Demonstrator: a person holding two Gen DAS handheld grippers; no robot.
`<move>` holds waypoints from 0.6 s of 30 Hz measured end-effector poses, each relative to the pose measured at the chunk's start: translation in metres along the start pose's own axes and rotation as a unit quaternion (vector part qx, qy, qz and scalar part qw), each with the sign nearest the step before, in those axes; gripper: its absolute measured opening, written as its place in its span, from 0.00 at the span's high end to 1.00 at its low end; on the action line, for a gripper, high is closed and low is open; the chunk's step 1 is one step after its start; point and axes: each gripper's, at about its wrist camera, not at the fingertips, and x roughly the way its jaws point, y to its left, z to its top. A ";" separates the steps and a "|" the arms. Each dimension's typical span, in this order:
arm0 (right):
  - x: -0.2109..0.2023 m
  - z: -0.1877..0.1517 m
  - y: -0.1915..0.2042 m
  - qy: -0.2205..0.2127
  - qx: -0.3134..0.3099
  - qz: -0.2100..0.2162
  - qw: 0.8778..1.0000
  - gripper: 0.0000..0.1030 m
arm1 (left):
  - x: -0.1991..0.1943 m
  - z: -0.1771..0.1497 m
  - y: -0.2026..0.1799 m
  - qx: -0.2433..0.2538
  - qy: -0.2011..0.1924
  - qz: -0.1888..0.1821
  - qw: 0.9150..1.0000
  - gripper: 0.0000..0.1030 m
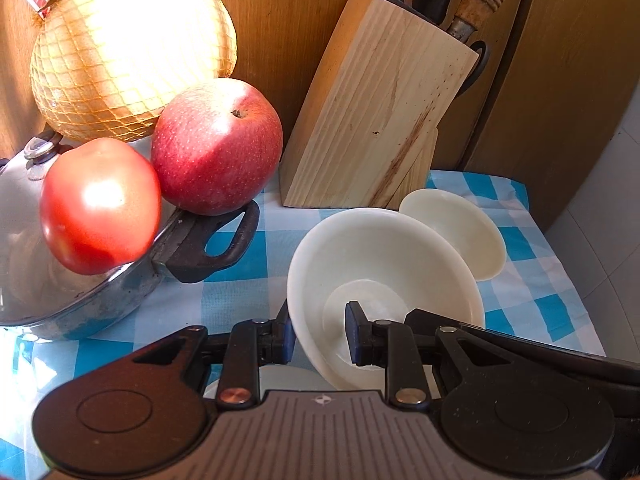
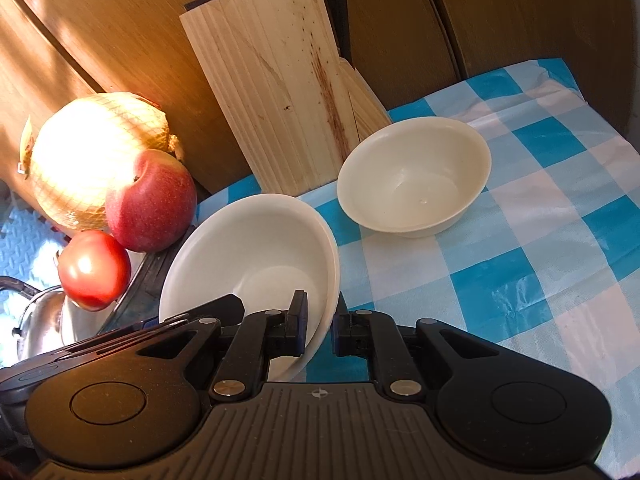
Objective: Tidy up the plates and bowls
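Observation:
A white bowl (image 1: 384, 264) (image 2: 248, 248) hangs tilted over the blue-checked tablecloth (image 2: 520, 264), and a second white rim shows nested under it. My right gripper (image 2: 322, 330) is shut on its near right rim, one finger inside and one outside. On the left rim my left gripper (image 1: 320, 336) straddles the wall with its jaws apart; the outer finger touches the wall and the inner pad stands off it. A second cream bowl (image 1: 452, 232) (image 2: 414, 176) sits upright on the cloth beyond, beside the knife block. Another white dish (image 1: 288, 380) shows under the left gripper.
A wooden knife block (image 1: 380, 108) (image 2: 276, 92) stands against the wooden back wall. At the left, a lidded steel pot (image 1: 60, 280) carries a tomato (image 1: 100, 204) and a red apple (image 1: 216, 144), with a netted yellow melon (image 1: 128, 48) behind. The table edge (image 1: 576, 280) runs along the right.

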 end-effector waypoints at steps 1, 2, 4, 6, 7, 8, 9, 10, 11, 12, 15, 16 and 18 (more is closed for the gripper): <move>-0.002 -0.001 0.002 -0.001 -0.002 0.002 1.000 0.84 | -0.006 -0.002 0.001 0.000 -0.003 0.000 1.000 0.81; -0.005 -0.001 0.004 -0.001 -0.004 0.003 1.000 0.84 | -0.009 -0.003 0.002 0.000 -0.004 0.001 1.000 0.81; -0.008 -0.003 0.007 -0.002 -0.009 0.004 1.000 0.84 | -0.014 -0.004 0.002 0.000 -0.006 0.001 1.000 0.81; -0.012 -0.005 0.009 -0.001 -0.013 0.006 1.000 0.84 | -0.018 -0.006 0.003 0.000 -0.008 0.001 1.000 0.81; -0.013 -0.006 0.010 0.000 -0.014 0.006 1.000 0.83 | -0.020 -0.007 0.003 0.001 -0.008 0.002 1.000 0.81; -0.014 -0.007 0.011 0.002 -0.015 0.007 1.000 0.83 | -0.022 -0.009 0.003 0.002 -0.008 0.002 1.000 0.81; -0.016 -0.008 0.012 0.003 -0.016 0.008 1.000 0.83 | -0.024 -0.010 0.003 0.003 -0.009 0.002 1.000 0.81; -0.018 -0.009 0.013 0.003 -0.018 0.009 1.000 0.83 | -0.028 -0.012 0.004 0.005 -0.010 0.003 1.000 0.81; -0.020 -0.011 0.015 0.003 -0.020 0.010 1.000 0.83 | -0.030 -0.012 0.003 0.006 -0.011 0.004 1.000 0.81; -0.021 -0.012 0.016 0.004 -0.022 0.011 1.000 0.83 | -0.030 -0.013 0.002 0.007 -0.011 0.005 1.000 0.81; -0.025 -0.016 0.020 0.007 -0.027 0.016 0.999 0.82 | -0.036 -0.017 0.004 0.005 -0.014 0.006 1.000 0.81; -0.026 -0.017 0.021 0.007 -0.029 0.016 0.999 0.82 | -0.037 -0.017 0.005 0.005 -0.015 0.006 1.000 0.81; -0.027 -0.020 0.023 0.010 -0.032 0.018 0.999 0.81 | -0.040 -0.019 0.007 0.005 -0.014 0.007 1.000 0.81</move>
